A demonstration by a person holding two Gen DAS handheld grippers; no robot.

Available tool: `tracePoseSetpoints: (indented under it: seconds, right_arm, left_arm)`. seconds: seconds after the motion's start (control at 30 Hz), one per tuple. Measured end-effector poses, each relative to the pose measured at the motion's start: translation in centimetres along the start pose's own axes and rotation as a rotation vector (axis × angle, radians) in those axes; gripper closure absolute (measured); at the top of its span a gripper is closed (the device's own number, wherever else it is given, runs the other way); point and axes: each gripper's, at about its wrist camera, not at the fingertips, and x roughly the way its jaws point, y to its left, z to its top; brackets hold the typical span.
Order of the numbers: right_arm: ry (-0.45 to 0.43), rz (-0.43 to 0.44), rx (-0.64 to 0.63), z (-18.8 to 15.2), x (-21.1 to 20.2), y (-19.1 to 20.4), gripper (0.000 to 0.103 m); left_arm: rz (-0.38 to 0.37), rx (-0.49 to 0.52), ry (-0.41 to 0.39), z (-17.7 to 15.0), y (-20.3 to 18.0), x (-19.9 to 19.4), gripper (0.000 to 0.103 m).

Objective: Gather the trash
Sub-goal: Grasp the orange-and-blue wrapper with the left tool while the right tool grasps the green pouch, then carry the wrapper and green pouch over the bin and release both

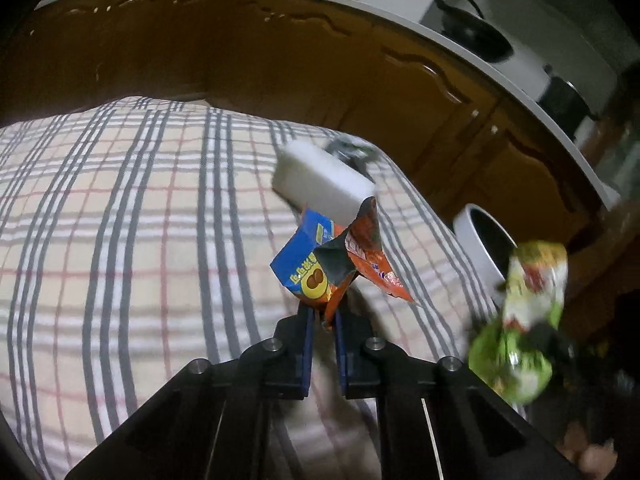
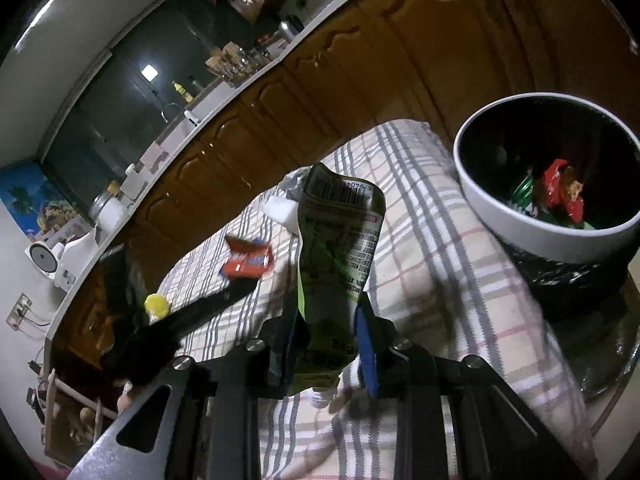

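Left tongs (image 1: pixel 323 320) pinch the lower corner of a crumpled orange and blue wrapper (image 1: pixel 336 264), which stands up above the checked cloth (image 1: pixel 120 220) on the surface. Behind the wrapper a white block (image 1: pixel 320 180) lies on the cloth, with a bit of crumpled silver foil (image 1: pixel 352 152) just beyond it. At the right edge of this view the green pouch (image 1: pixel 528 312) shows its printed front, blurred, near the white-rimmed trash bin (image 1: pixel 476 240).

Right tongs (image 2: pixel 330 316) clamp that green pouch (image 2: pixel 340 240) between their blue pads (image 2: pixel 366 344), and here its back with barcode and small print faces the camera. Only this view looks into the trash bin (image 2: pixel 520 220), where a red wrapper (image 2: pixel 560 188) and a green one lie at the bottom. It also shows a red carton (image 2: pixel 250 262) flat on the cloth (image 2: pixel 440 240) and a yellow cap (image 2: pixel 157 305) near the left arm's dark shape.
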Motion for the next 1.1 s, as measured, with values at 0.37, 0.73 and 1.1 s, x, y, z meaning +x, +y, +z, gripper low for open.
tracePoseSetpoints:
  seconds: [0.37, 0.73, 1.1]
  right_arm:
    - [-0.058, -0.048, 0.031, 0.7, -3.0, -3.1, 0.077]
    - [-0.14, -0.099, 0.056, 2.1, -6.9, -6.4, 0.077]
    - [-0.227, -0.153, 0.085, 4.8, -9.7, -9.1, 0.077]
  left_arm:
    - [-0.043, 0.152, 0.027, -0.9, -5.3, -1.6, 0.096]
    - [-0.072, 0.248, 0.045, 0.1, -11.4, 0.0, 0.096]
    - [-0.094, 0.331, 0.051, 2.1, -16.7, 3.2, 0.096]
